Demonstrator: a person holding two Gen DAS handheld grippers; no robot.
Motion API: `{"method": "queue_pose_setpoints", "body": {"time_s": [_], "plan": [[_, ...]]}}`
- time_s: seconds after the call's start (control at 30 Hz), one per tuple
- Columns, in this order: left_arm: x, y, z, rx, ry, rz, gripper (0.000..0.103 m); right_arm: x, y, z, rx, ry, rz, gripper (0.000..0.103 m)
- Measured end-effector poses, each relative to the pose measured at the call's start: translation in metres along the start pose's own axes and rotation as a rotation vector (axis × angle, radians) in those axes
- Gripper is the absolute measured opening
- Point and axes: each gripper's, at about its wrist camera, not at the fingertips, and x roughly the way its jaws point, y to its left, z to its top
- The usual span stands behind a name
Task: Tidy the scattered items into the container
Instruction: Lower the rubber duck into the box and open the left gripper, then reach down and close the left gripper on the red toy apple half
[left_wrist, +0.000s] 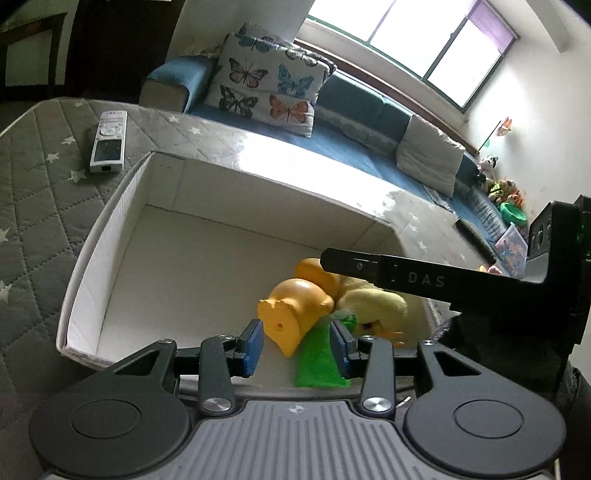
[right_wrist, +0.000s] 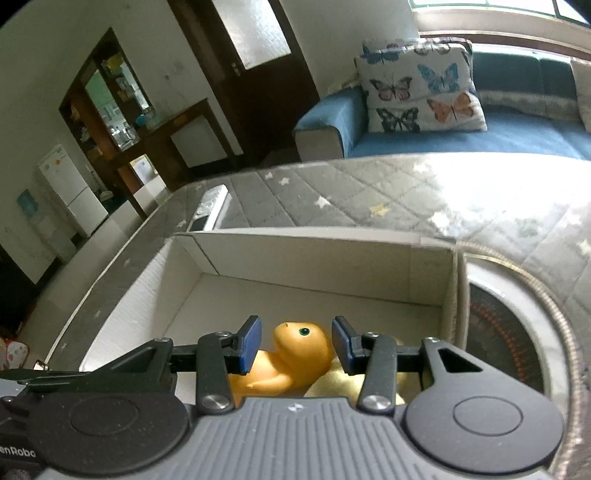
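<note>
A silver rectangular remote control lies on the grey star-quilted mattress, outside the white cardboard box. Inside it lie 3 items: an orange rubber dinosaur toy, a green cloth and a yellow plush chick. The left gripper and right gripper both gape wide, empty. With 2 tools crowding 1 corner, they could knock together or drag the toy out.

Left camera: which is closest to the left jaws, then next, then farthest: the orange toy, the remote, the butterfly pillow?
1. Orange toy, between the jaws, in the box.
2. Remote, beyond the box, left.
3. Butterfly pillow, on the sofa behind.
</note>
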Motion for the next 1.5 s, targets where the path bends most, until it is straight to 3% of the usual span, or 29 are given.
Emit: {"method": "queue_pose_setpoints", "body": {"time_s": [0.47,0.83,1.17,1.5], "plan": [[-0.043,-0.024,-0.033,0.017,-0.069,-0.002,0.042,-0.069,0.033,-0.031,-0.189,-0.072,-0.001,0.05],[-0.057,-0.024,-0.059,-0.019,-0.082,-0.005,0.042,-0.105,0.051,-0.075,-0.299,-0.109,-0.008,0.055],[-0.055,-0.007,-0.078,-0.095,-0.068,0.017,0.042,-0.113,0.057,-0.119,-0.368,-0.114,-0.014,0.068],[-0.04,0.0,-0.086,-0.132,-0.033,0.005,0.042,-0.091,0.06,-0.153,-0.376,-0.057,-0.01,0.068]]}}
